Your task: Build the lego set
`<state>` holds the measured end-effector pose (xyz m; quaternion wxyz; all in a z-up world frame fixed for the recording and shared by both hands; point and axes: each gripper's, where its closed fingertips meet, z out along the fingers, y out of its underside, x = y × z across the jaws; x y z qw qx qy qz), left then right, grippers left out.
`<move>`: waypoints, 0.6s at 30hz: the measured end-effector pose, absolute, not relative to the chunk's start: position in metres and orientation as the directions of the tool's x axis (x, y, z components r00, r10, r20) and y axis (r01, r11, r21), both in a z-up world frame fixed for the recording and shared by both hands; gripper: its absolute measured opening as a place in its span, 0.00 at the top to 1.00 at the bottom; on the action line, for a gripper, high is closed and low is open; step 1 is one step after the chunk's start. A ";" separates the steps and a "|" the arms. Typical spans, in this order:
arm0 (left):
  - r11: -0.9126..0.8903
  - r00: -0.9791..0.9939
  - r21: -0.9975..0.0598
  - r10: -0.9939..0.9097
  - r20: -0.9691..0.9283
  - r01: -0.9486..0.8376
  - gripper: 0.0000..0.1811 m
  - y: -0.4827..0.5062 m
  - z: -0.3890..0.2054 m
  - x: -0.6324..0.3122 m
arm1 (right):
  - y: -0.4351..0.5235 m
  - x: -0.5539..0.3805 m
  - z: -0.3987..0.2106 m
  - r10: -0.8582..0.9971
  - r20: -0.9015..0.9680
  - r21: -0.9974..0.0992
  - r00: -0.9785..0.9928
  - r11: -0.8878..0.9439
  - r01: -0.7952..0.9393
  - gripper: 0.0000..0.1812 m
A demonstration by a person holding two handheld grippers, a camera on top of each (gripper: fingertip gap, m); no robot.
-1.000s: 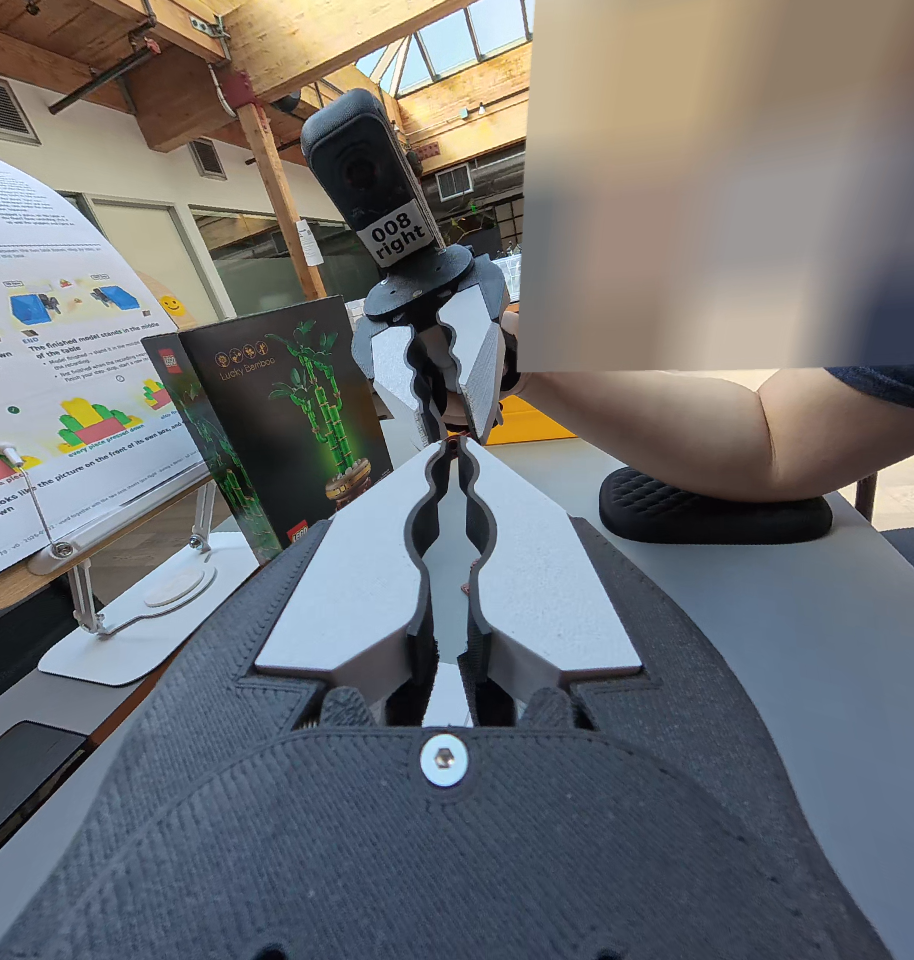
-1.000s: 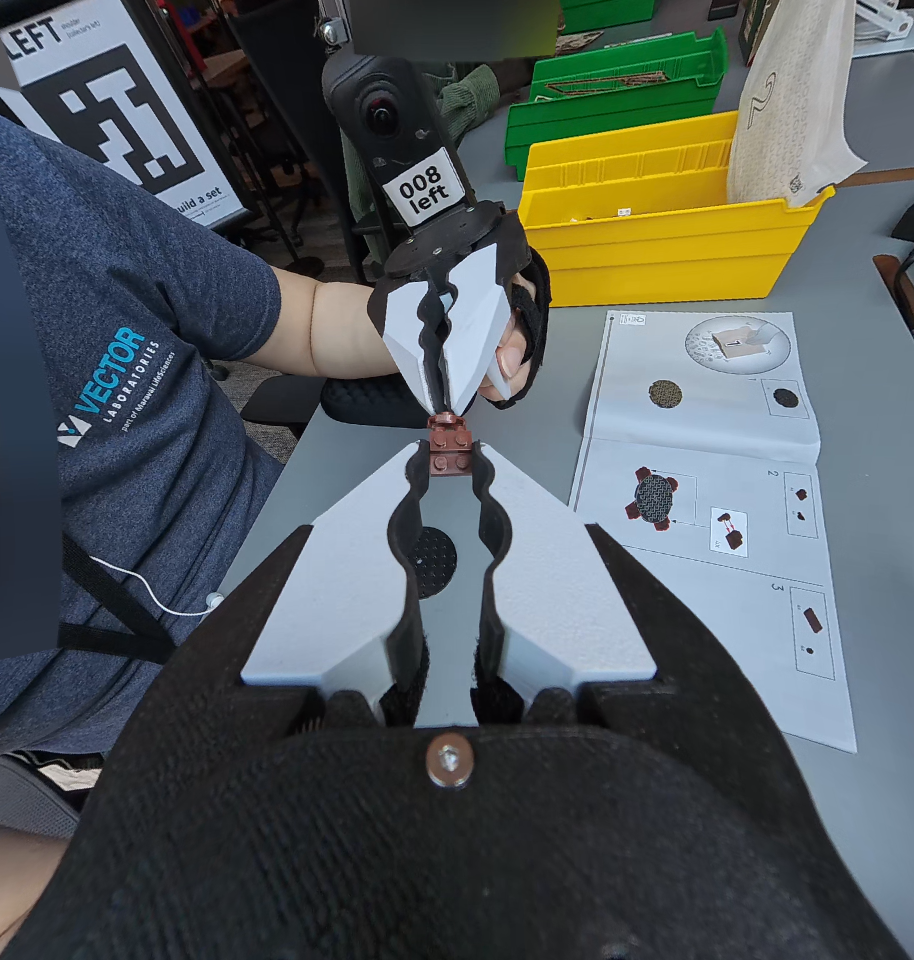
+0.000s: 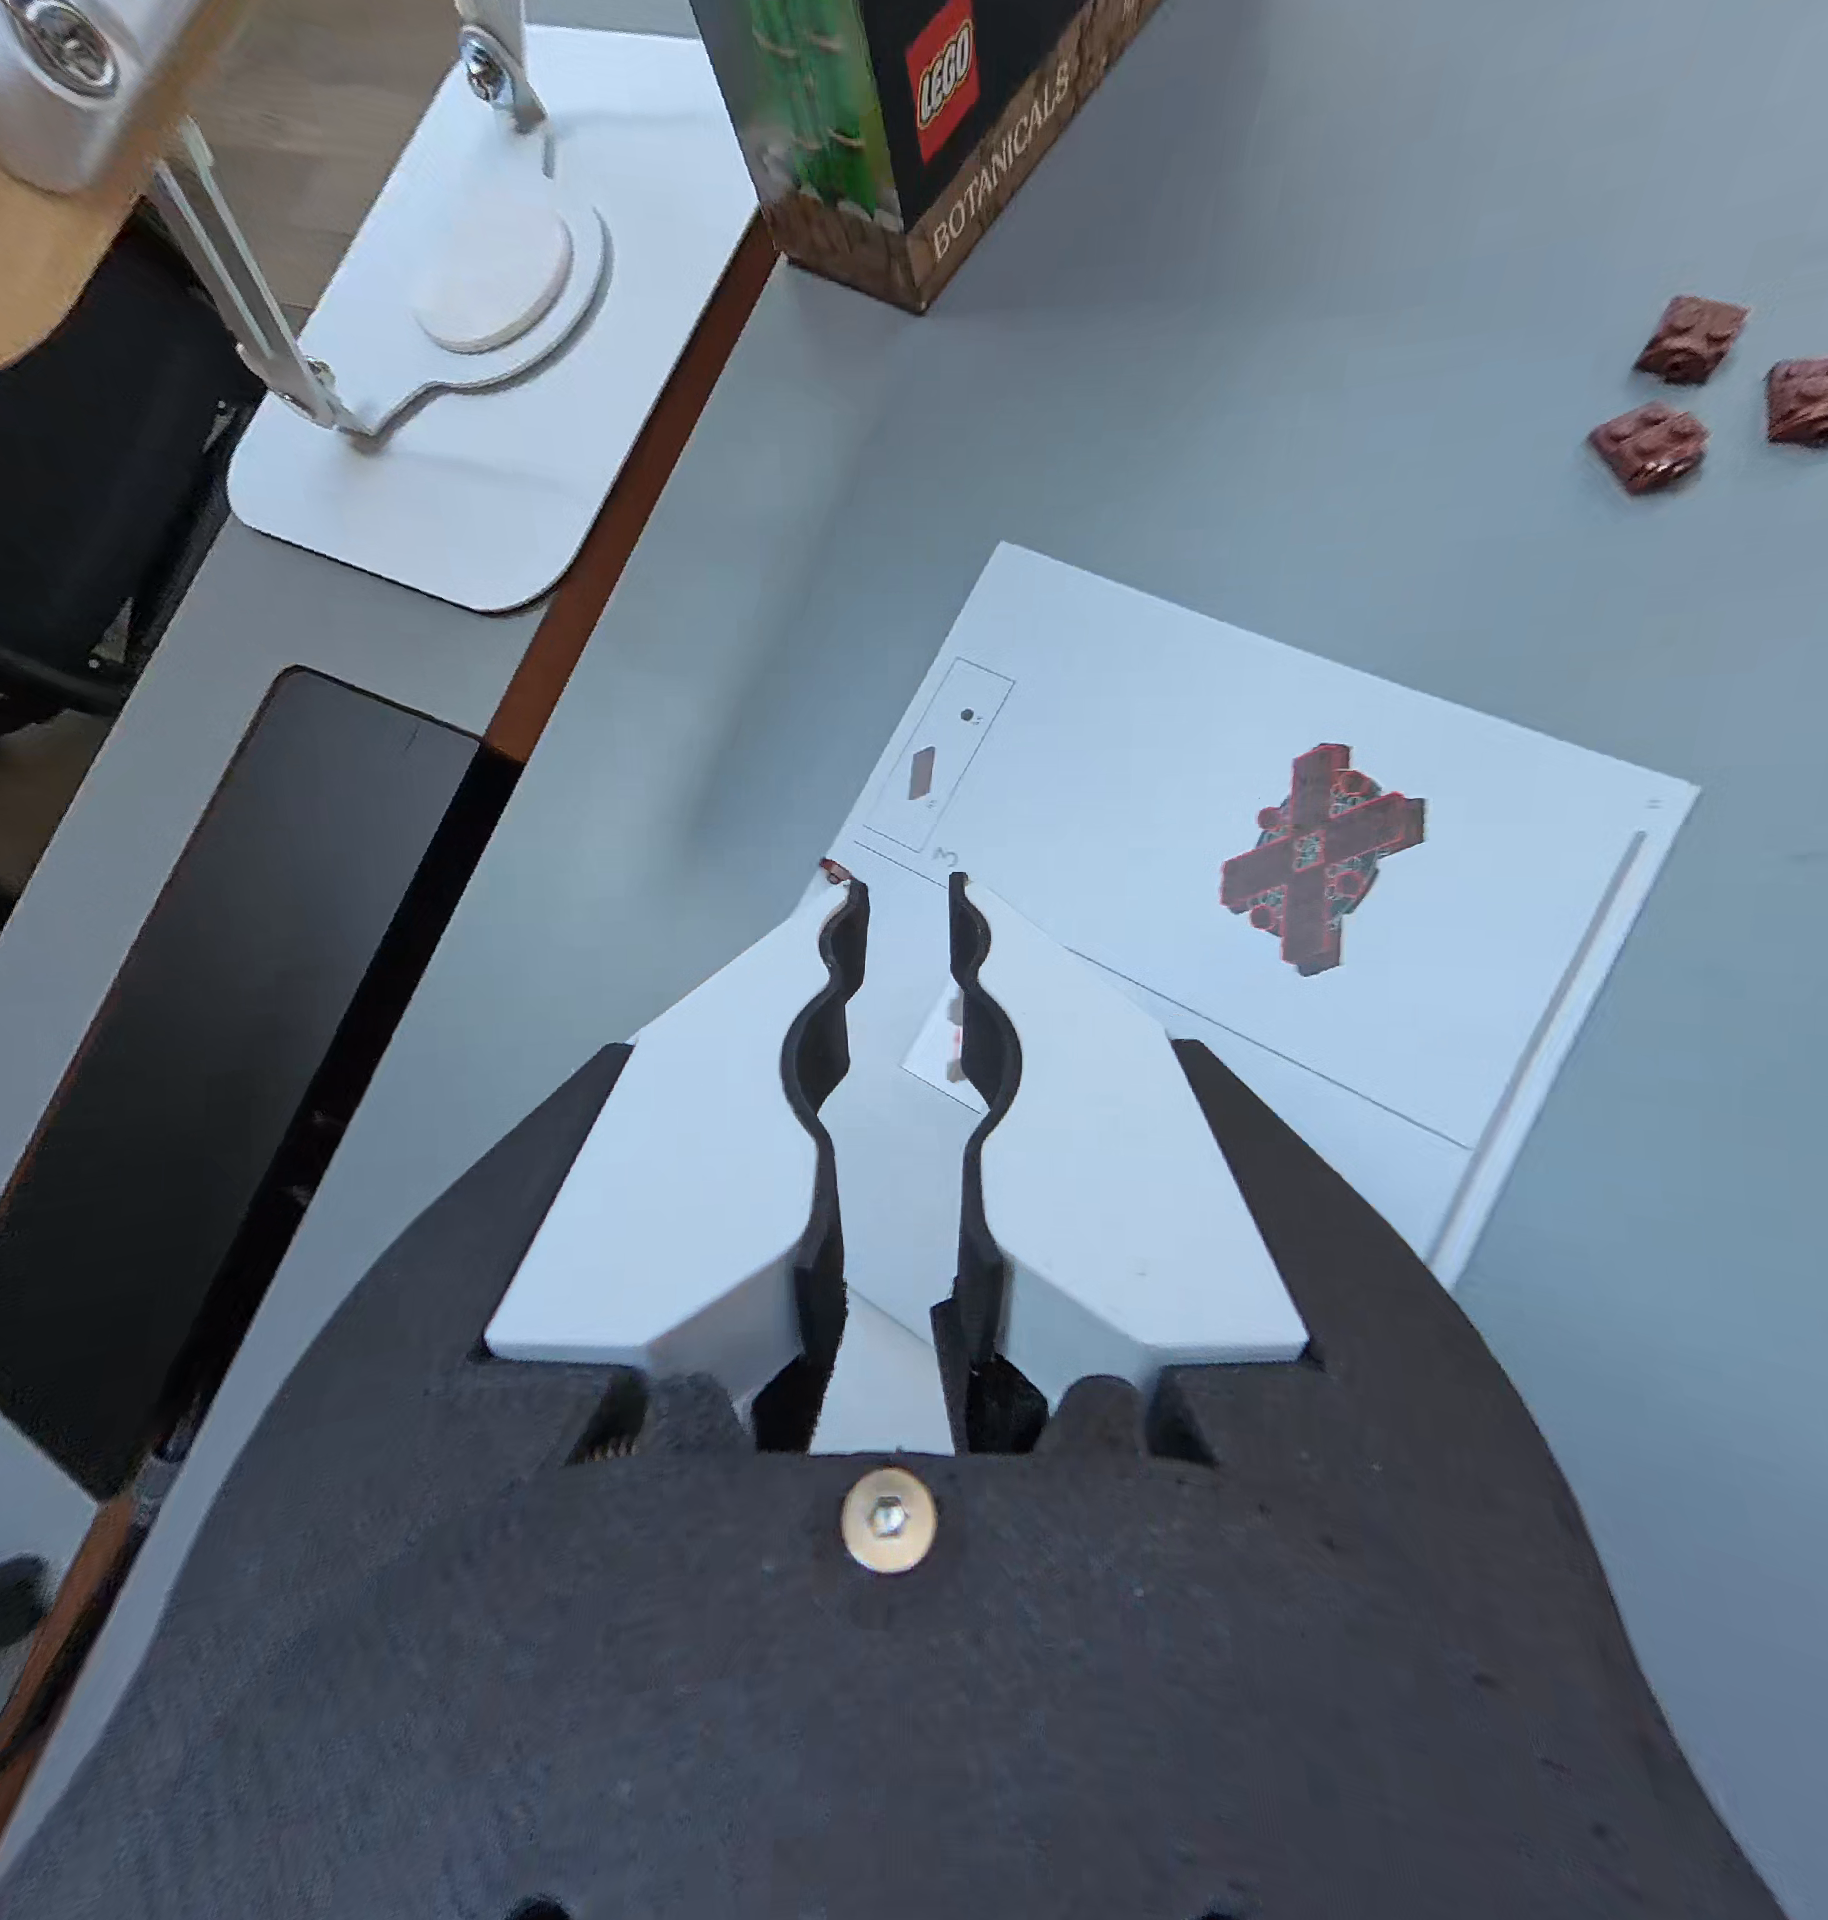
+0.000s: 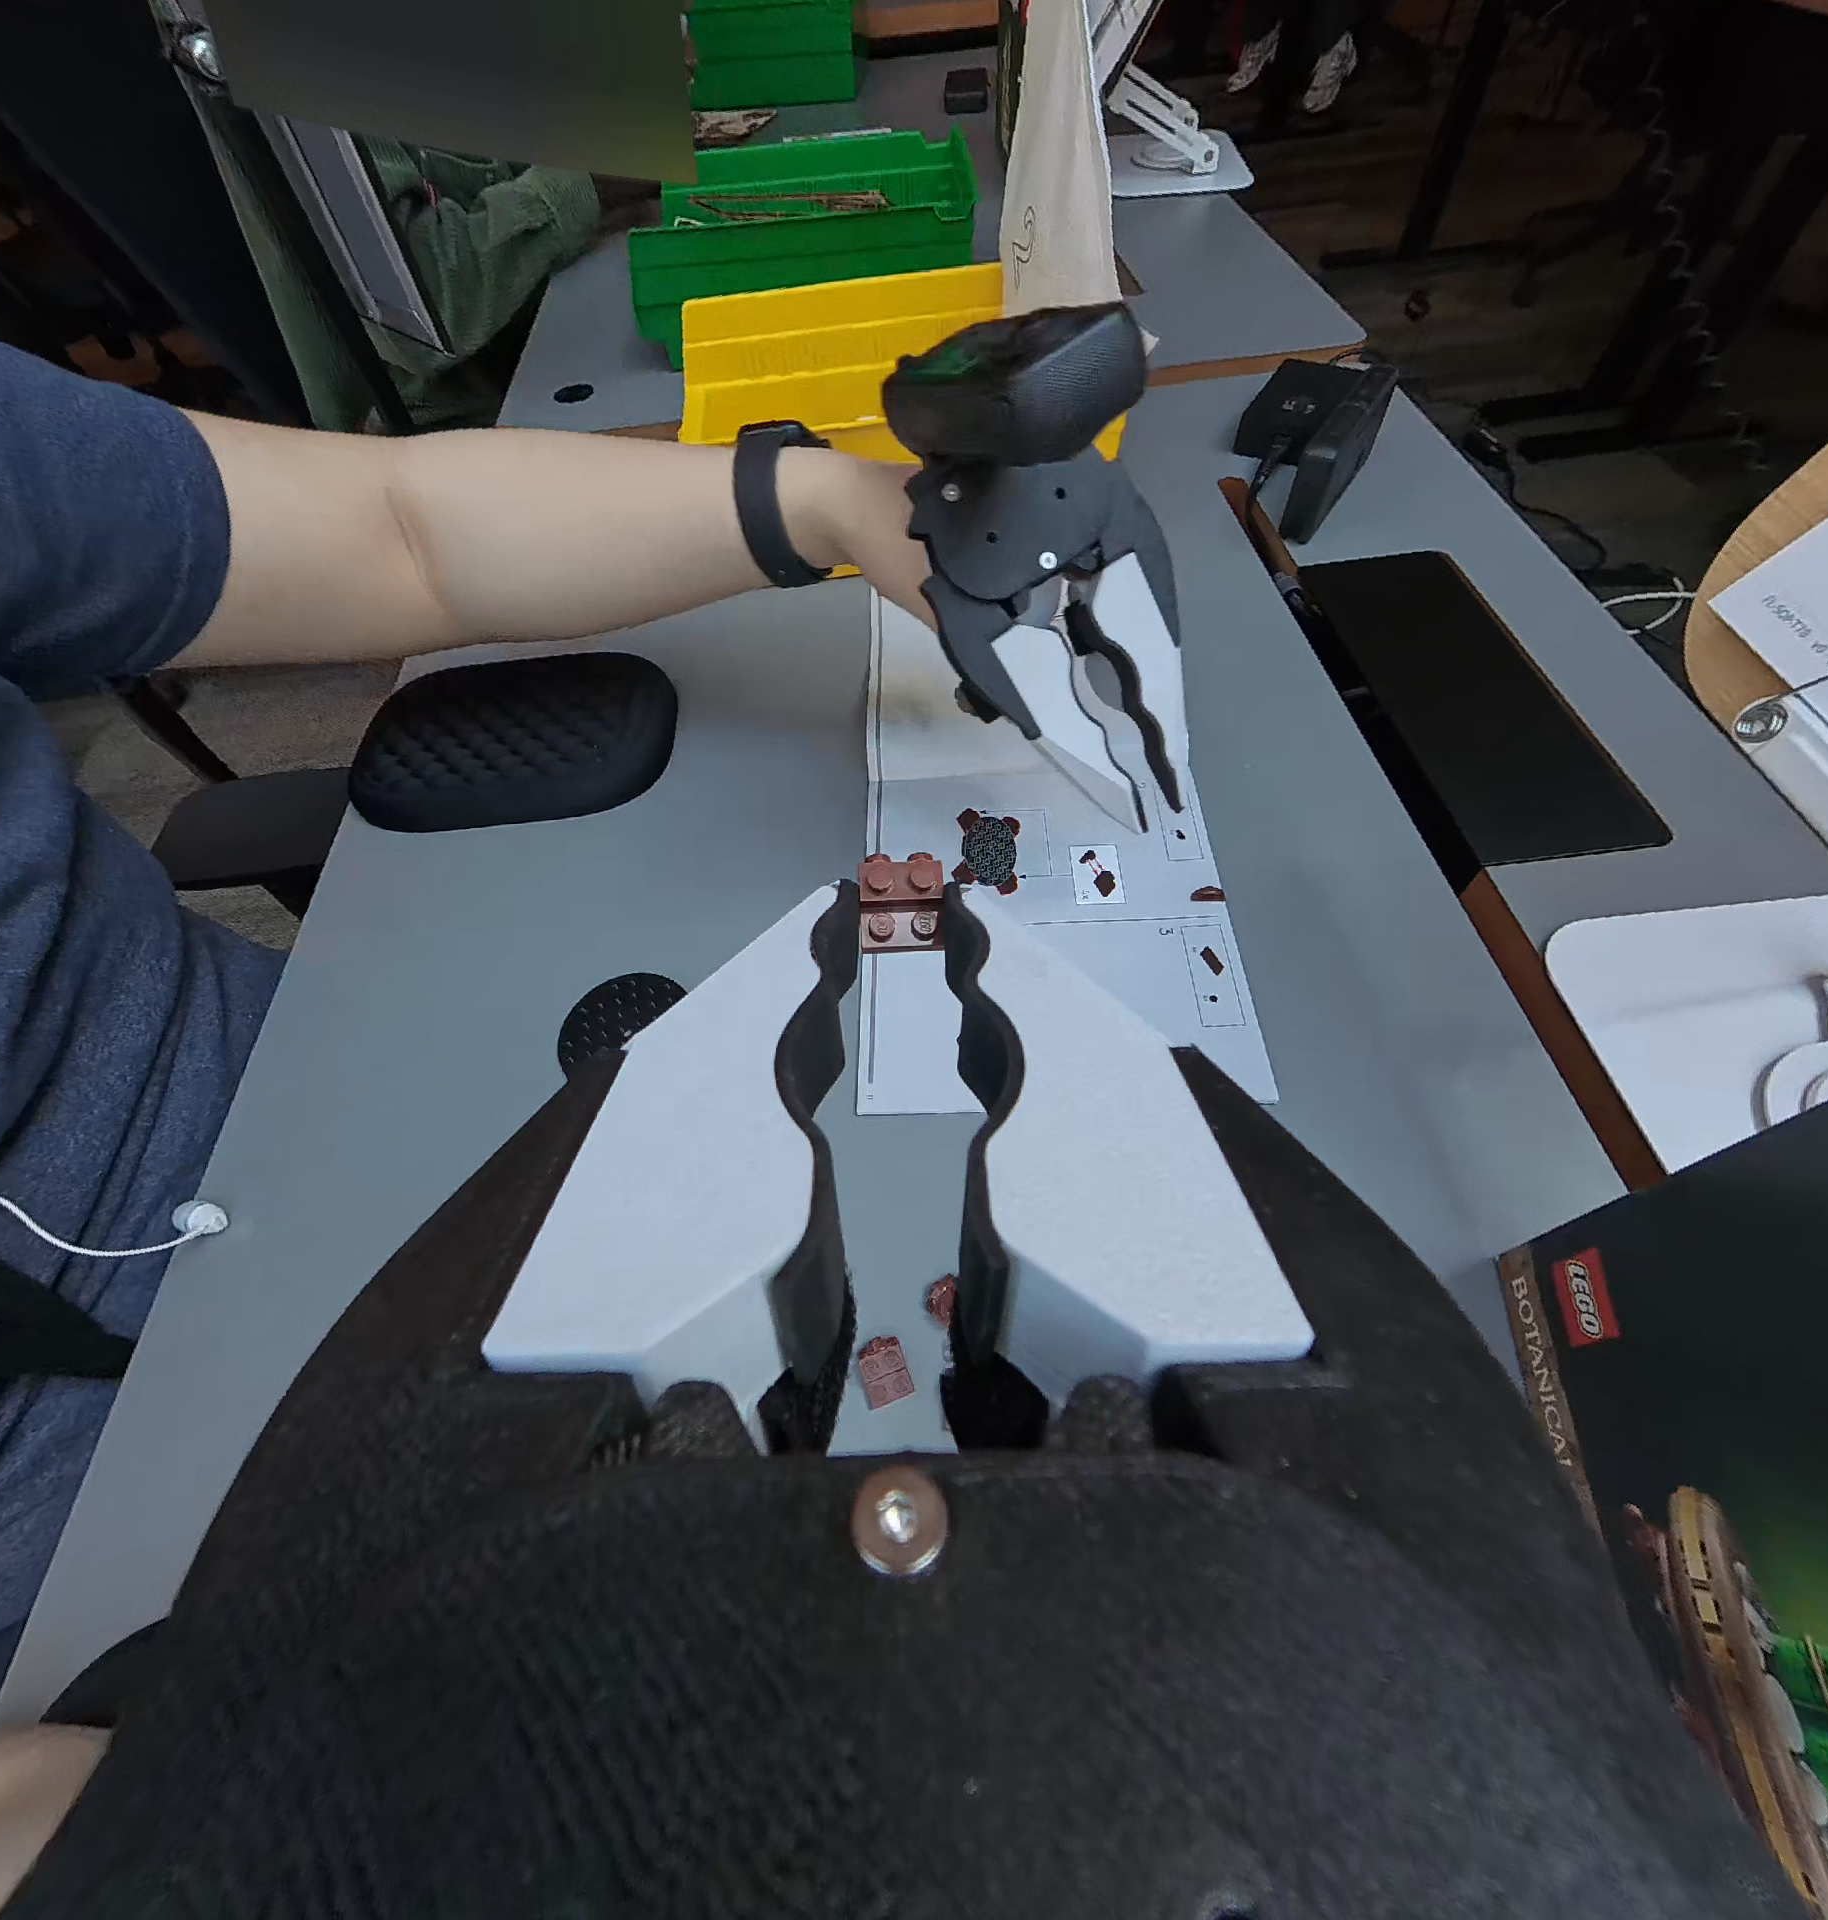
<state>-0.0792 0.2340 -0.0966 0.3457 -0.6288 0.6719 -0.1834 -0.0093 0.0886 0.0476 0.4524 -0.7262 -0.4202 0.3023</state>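
A: Where's the small reddish-brown studded brick stack (image 4: 899, 914)?

B: Clamped between the right tool's (image 4: 897, 902) tips, above the white instruction sheet (image 4: 1055, 966) on the grey counter (image 4: 453, 966).

A: And the left tool (image 3: 908, 883)?

B: Its jaws stand apart, holding nothing, over that sheet. A brown piece (image 3: 837, 871) peeks beside its tip, mostly hidden. Three loose brown bricks (image 3: 1720, 395) lie well apart.

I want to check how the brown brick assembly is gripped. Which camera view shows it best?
The right wrist view: the brown brick assembly sits studs-up, clamped between the right gripper fingertips. The left wrist view doesn't show it, only three loose brown pieces on the table.
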 end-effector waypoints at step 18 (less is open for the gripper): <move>0.330 -0.328 -0.636 -0.936 -0.126 -0.698 0.87 0.266 -0.150 -0.064 | 0.089 -0.010 0.038 0.895 -0.045 -0.895 0.444 -0.234 0.380 0.92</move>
